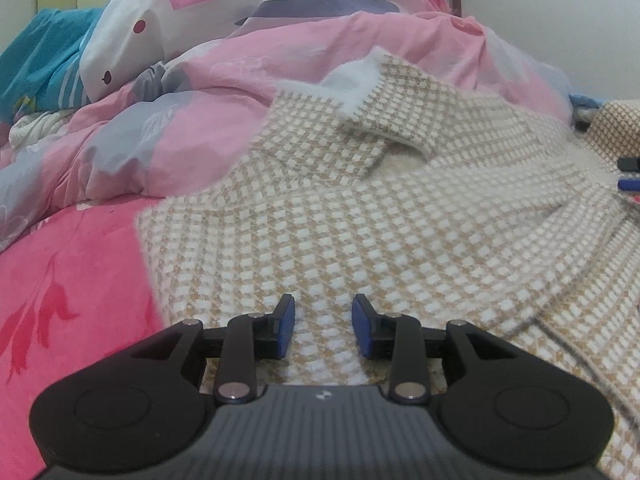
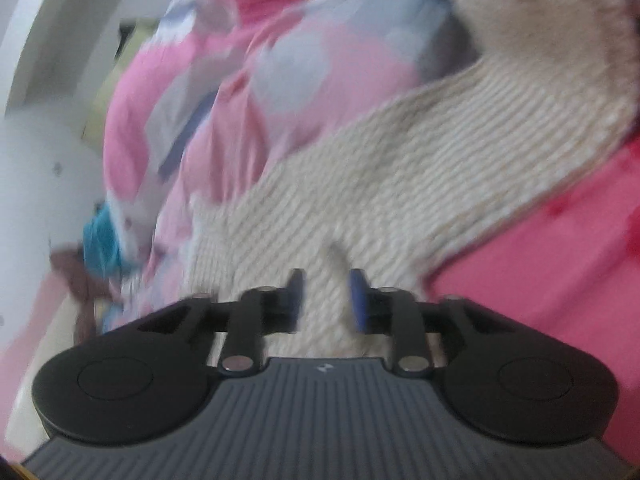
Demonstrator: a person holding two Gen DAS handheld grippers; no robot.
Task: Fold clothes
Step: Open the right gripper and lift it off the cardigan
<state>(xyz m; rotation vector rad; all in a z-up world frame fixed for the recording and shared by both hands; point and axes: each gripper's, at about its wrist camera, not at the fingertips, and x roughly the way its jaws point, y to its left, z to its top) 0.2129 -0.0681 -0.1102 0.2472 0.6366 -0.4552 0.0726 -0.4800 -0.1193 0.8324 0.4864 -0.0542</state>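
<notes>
A beige-and-white checked fleece garment (image 1: 400,232) lies spread on a pink bed sheet (image 1: 72,280), its collar (image 1: 384,112) turned up at the far end. My left gripper (image 1: 323,326) hovers low over the garment's near part, blue pads apart, nothing pinched between them. In the blurred right wrist view the same garment (image 2: 360,200) runs from the gripper up to the top right. My right gripper (image 2: 327,300) stands over it with its jaws apart and empty. Dark and blue fingertips (image 1: 629,184) of that gripper show at the left wrist view's right edge.
A rumpled pink, grey and white quilt (image 1: 200,100) is heaped behind the garment and touches its far edge. Teal cloth (image 1: 40,60) lies at the far left. A pale wall (image 1: 560,20) stands behind. Pink sheet (image 2: 540,280) is bare to the right.
</notes>
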